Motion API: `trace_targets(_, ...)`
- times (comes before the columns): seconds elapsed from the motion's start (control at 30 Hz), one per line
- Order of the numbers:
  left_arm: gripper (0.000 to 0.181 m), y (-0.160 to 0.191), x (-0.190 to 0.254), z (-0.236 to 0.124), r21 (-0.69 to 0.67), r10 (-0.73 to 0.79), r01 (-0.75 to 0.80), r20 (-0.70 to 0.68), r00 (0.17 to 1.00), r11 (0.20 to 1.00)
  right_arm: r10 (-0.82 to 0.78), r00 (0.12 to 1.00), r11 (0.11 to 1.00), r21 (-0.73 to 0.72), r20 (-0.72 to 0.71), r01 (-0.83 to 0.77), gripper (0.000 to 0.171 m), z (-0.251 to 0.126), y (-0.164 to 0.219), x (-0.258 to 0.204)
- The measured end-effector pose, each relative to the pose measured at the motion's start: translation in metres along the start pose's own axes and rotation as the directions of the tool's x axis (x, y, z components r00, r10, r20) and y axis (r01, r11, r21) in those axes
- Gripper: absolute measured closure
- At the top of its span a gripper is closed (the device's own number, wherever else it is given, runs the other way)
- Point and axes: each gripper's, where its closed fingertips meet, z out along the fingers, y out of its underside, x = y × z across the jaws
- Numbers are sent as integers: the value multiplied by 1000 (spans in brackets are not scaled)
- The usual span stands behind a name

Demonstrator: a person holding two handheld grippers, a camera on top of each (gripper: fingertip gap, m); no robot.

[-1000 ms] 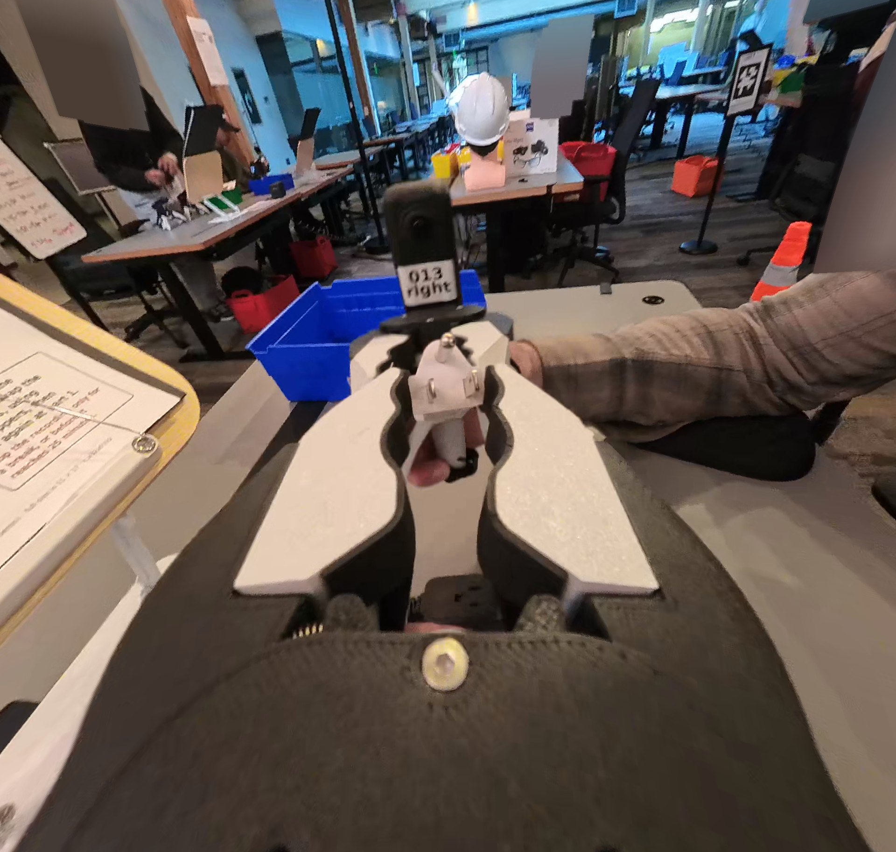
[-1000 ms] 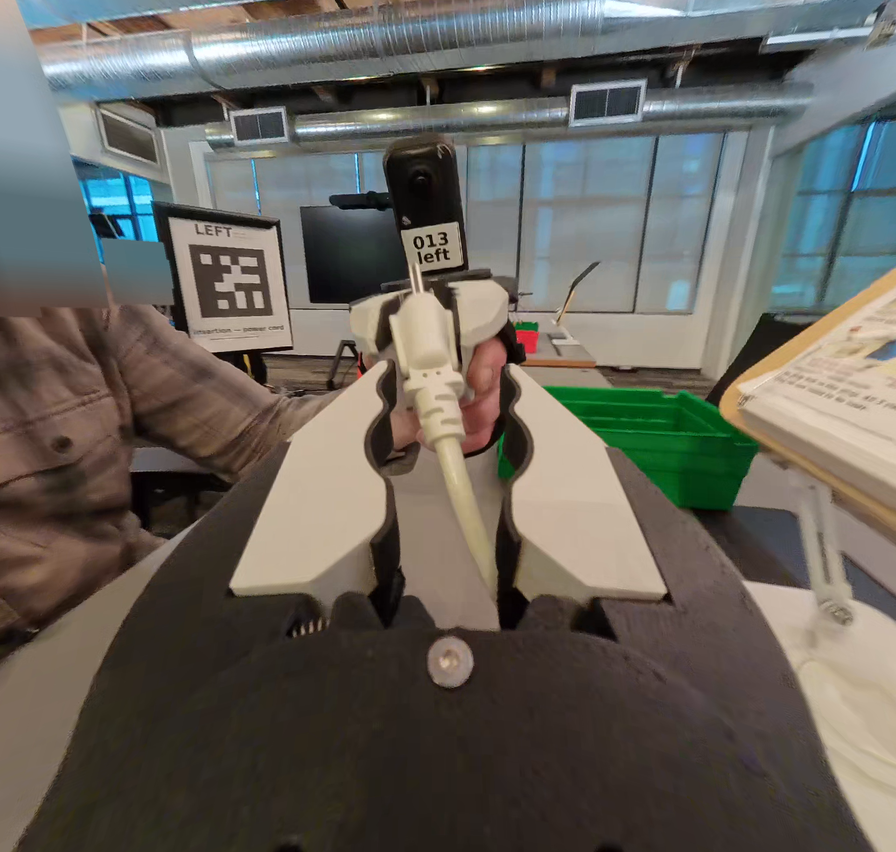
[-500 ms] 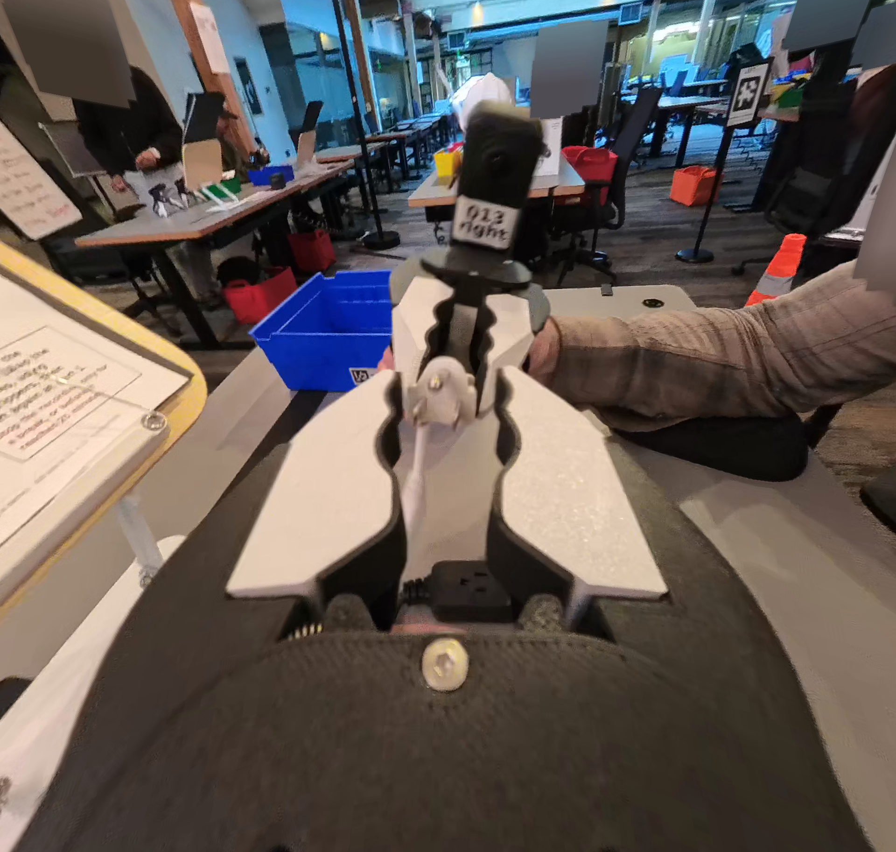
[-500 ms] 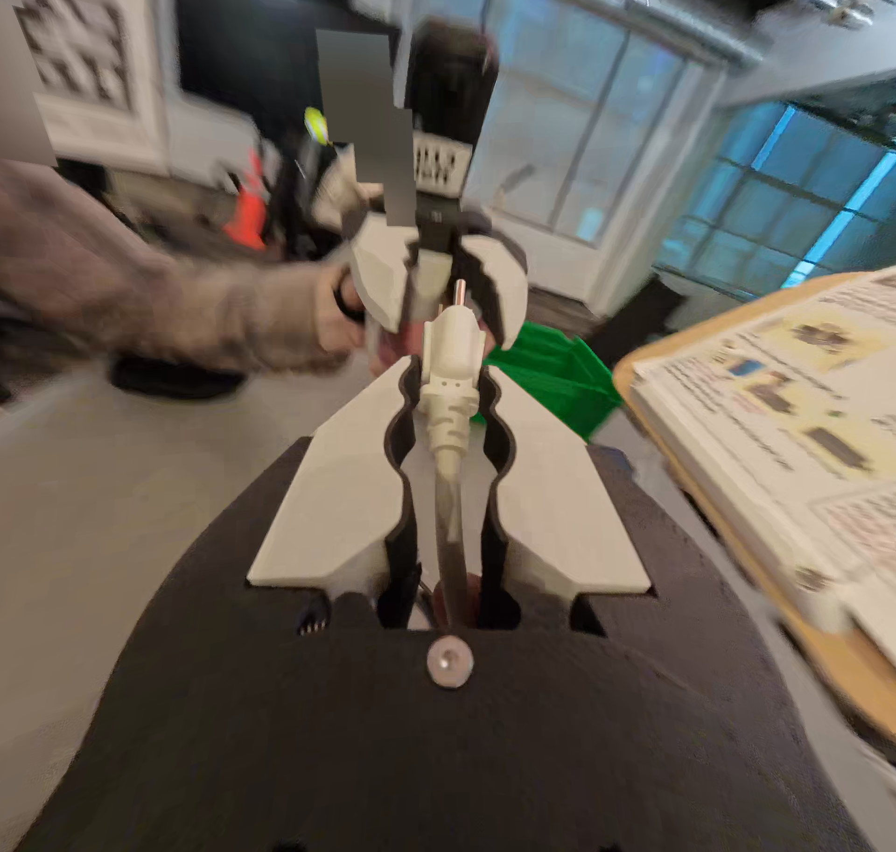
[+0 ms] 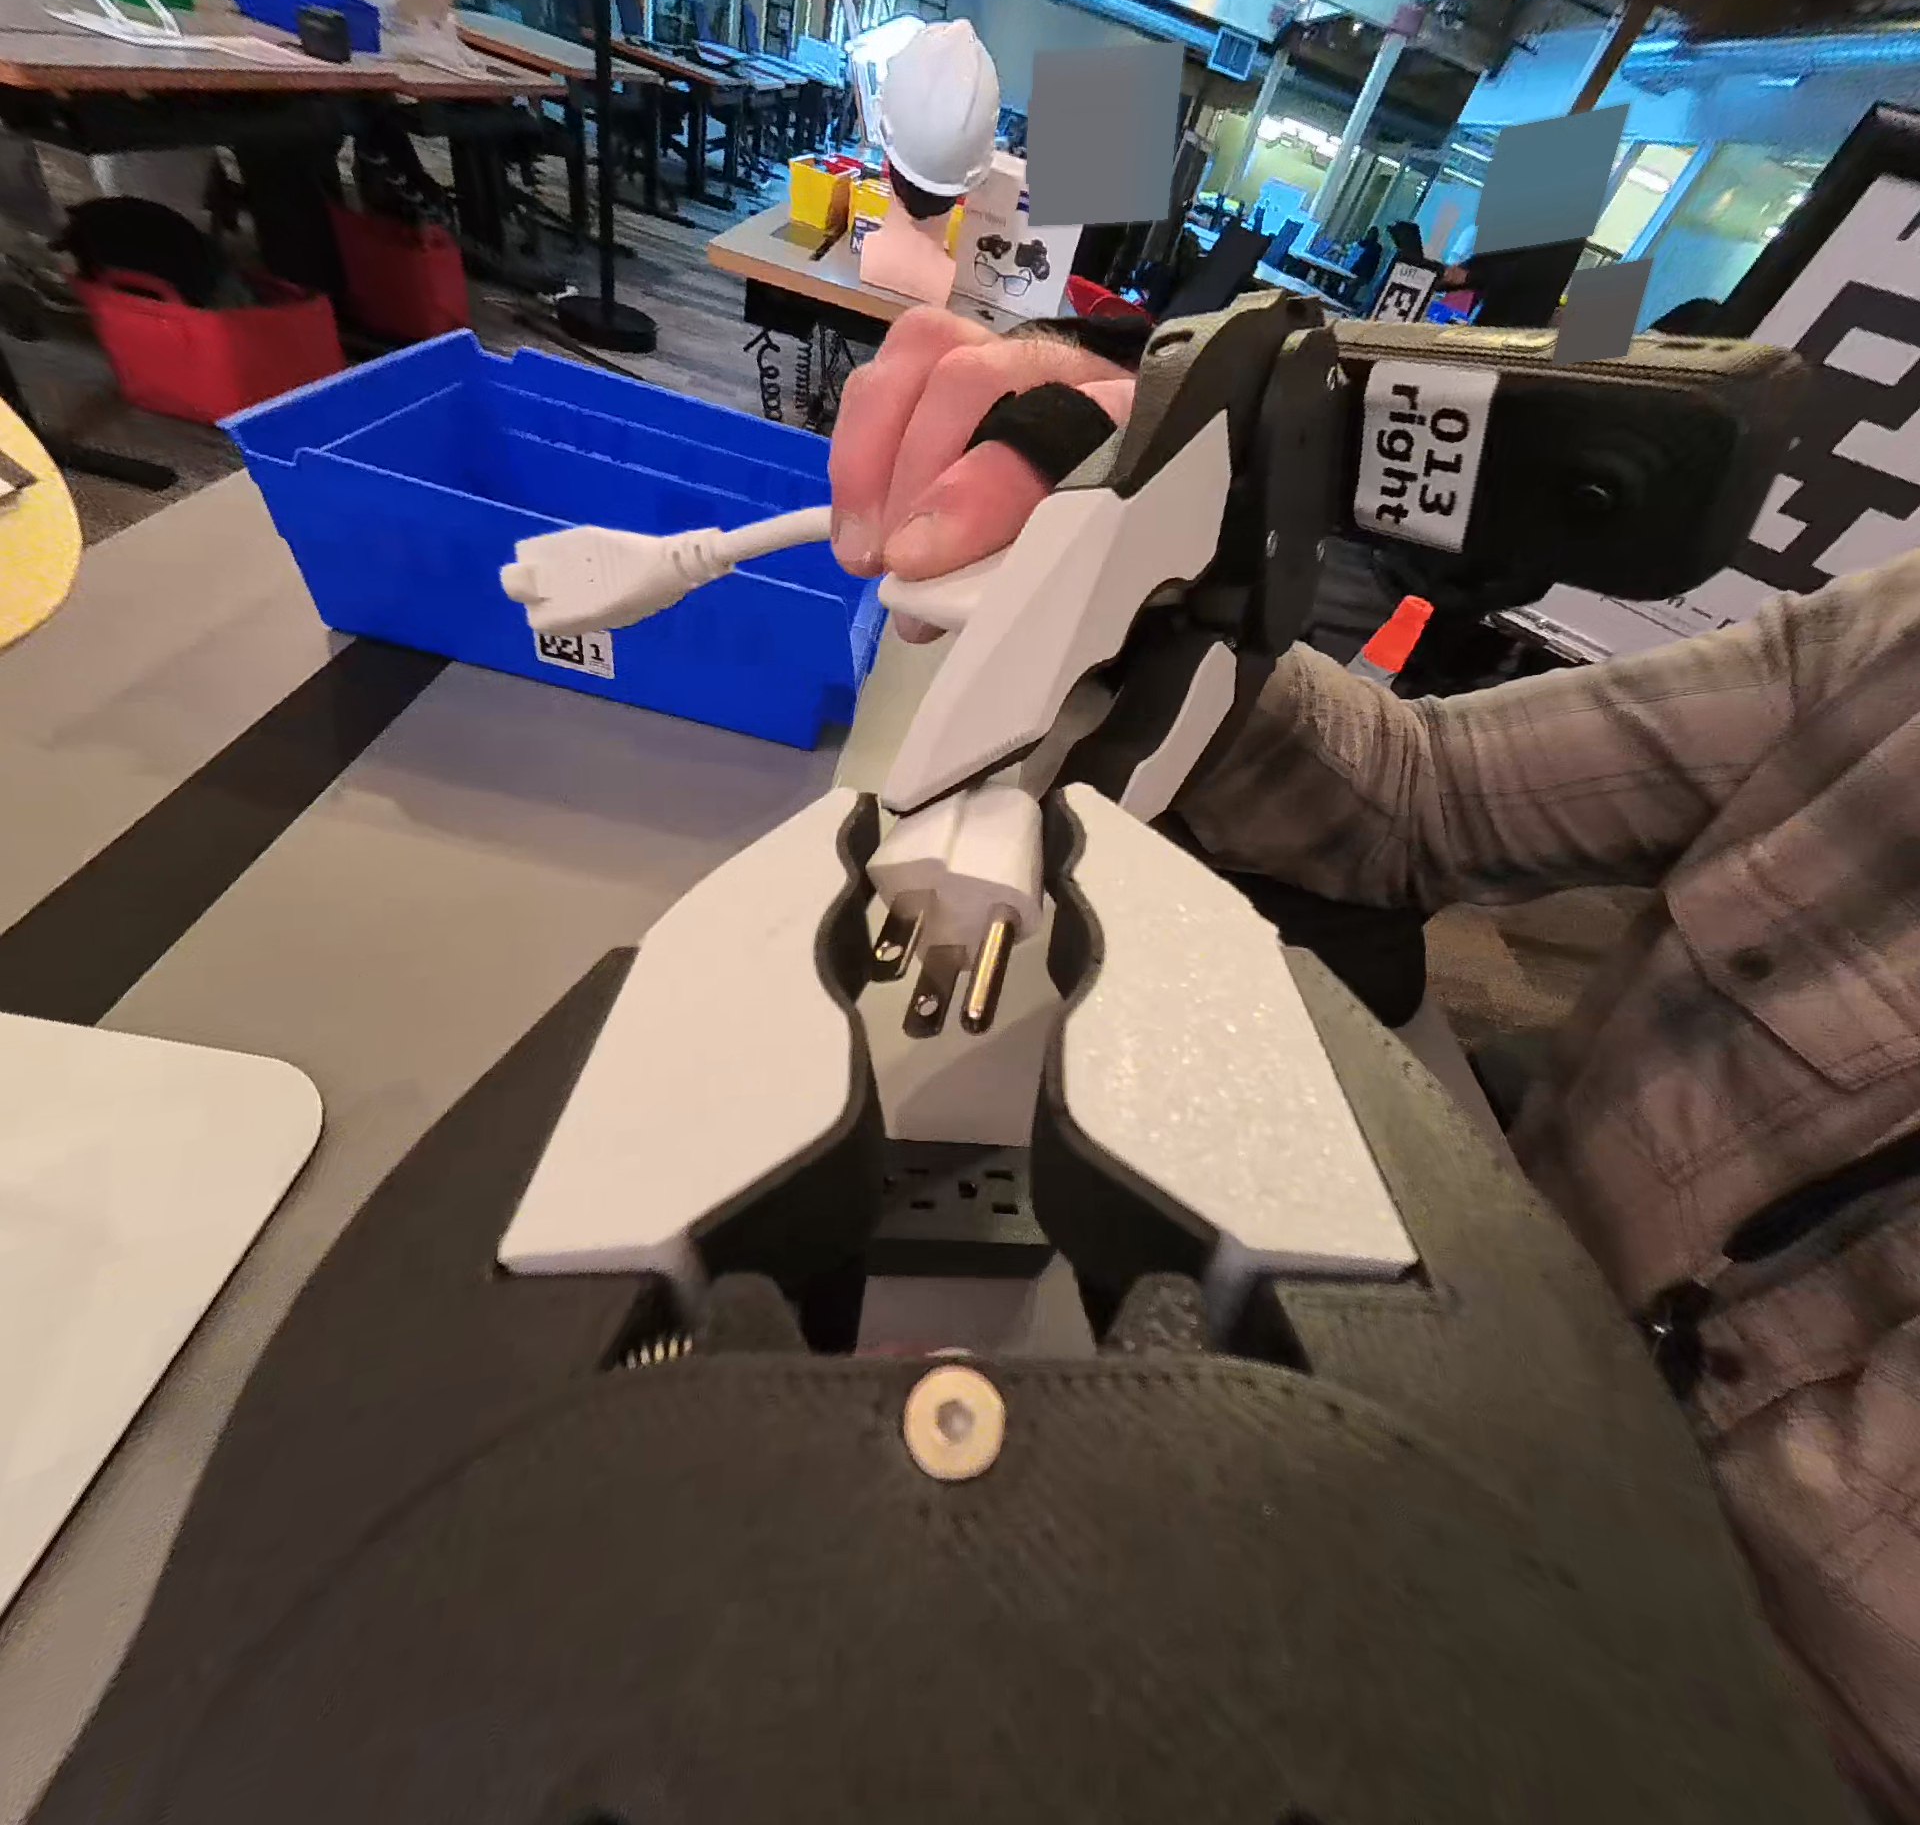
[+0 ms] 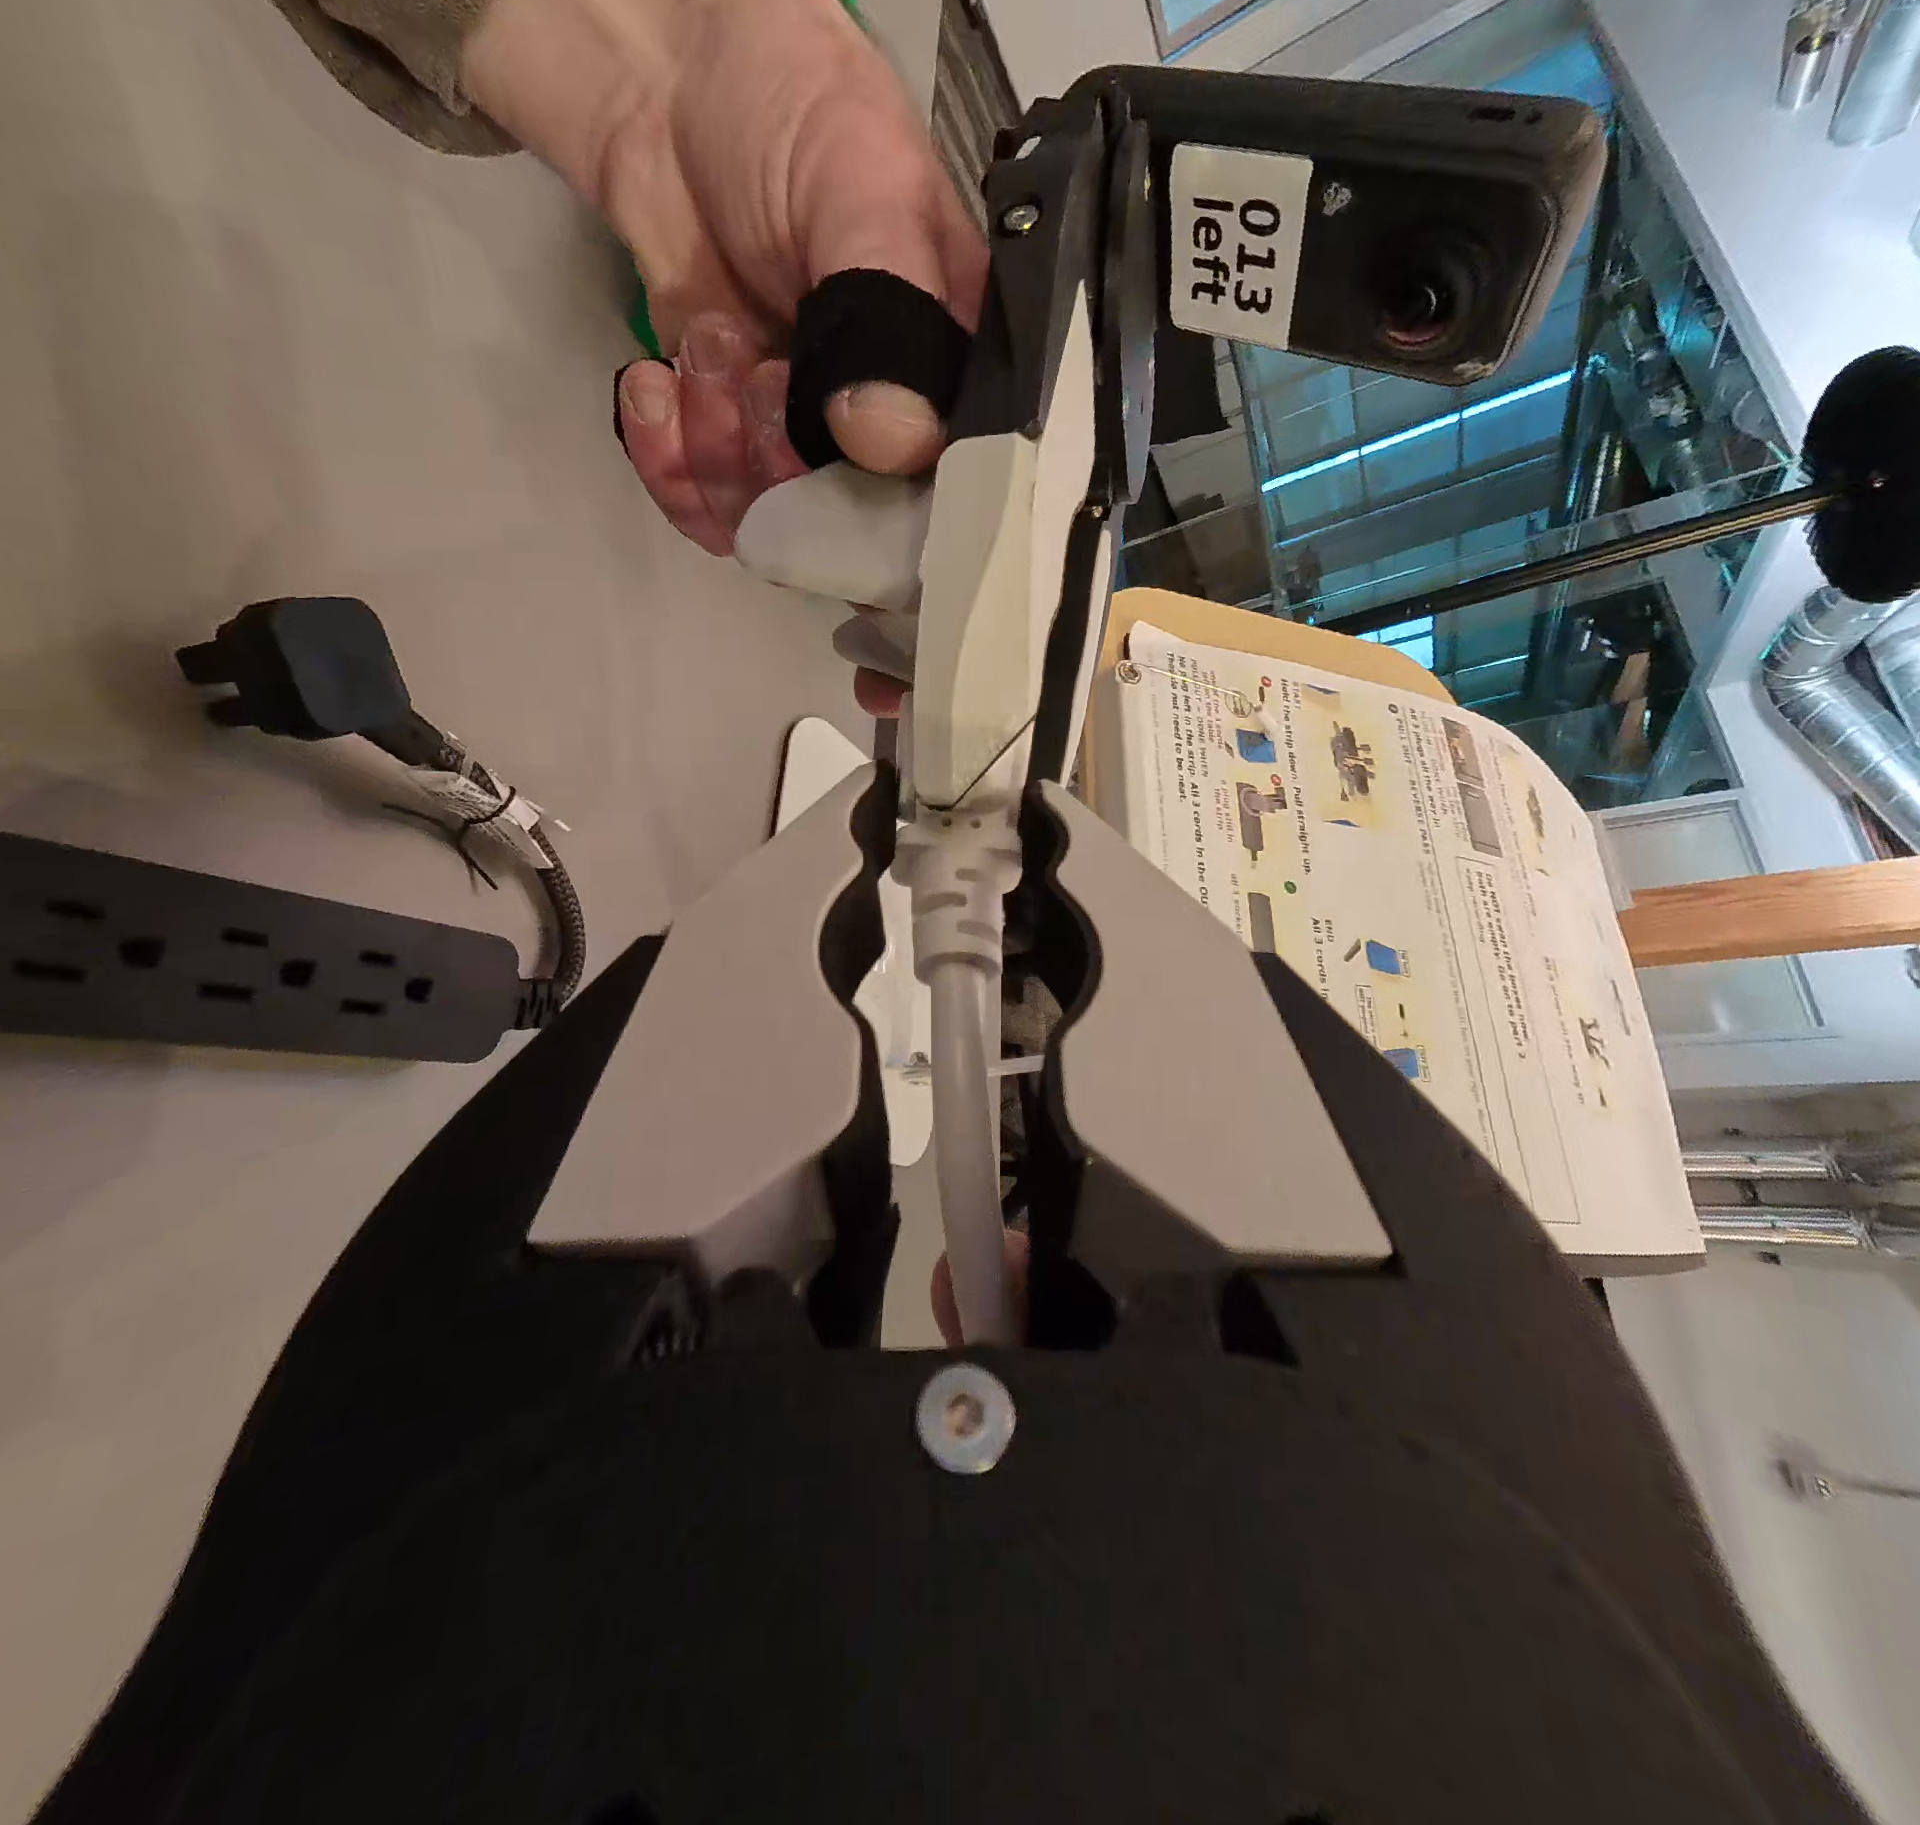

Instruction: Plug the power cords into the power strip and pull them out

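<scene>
The left hand-held gripper [image 5: 956, 902] and right hand-held gripper [image 6: 951, 871] both pinch the white plug [image 5: 961, 856]; the black power strip [image 6: 229, 954] lies on the bench [image 6: 312, 425].

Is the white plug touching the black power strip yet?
Apart. In the right wrist view the power strip lies on the table off to the left, sockets bare, while the white plug sits between the right hand-held gripper fingers.

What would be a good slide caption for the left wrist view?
Both tools meet at a white plug, prongs facing the camera, above a grey table beside a blue bin.
</scene>
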Motion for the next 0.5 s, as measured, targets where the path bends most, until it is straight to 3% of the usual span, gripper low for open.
trace_targets(0.23, 152, -7, 0, 1, 51, 23, -23, 13, 1000, 998, 24, 998, 995, 99, -62, -18, 143, -3, -3, 7)
trace_targets(0.37, 152, -14, 6, -5, 113, 29, -24, -43, 999, 993, 148, 989, 967, 213, -32, -138, 139, -14, -3, 13)
trace_targets(0.5, 152, -15, 16, -5, 130, 72, -60, -90, 993, 990, 124, 992, 951, 284, 13, -122, 142, -20, -16, 9)
